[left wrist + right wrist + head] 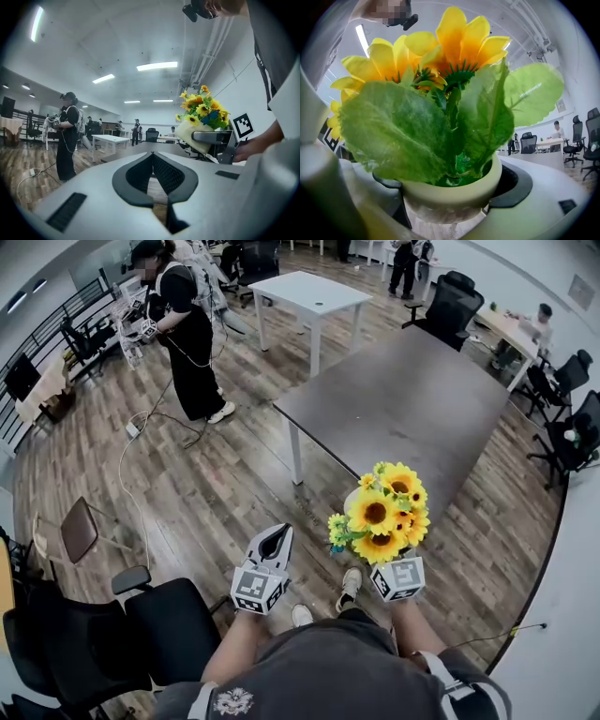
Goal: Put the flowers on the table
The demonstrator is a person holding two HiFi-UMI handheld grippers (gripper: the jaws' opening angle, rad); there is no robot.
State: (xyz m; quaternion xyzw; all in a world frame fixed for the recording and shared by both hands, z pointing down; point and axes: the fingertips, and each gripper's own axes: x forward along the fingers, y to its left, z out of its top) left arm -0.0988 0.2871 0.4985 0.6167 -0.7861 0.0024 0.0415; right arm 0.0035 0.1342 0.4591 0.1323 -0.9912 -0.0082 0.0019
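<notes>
Both grippers hang short of the dark table [403,399], over the wood floor [216,493]. The right gripper [450,190] is clamped on the cream pot of the flowers [380,514], which stand upright. The left gripper [281,533] has its jaws together on nothing. I'd carry the pot level, well in from the table's edge, and set its base flat before letting go, since those top-heavy blooms could tip it.
</notes>
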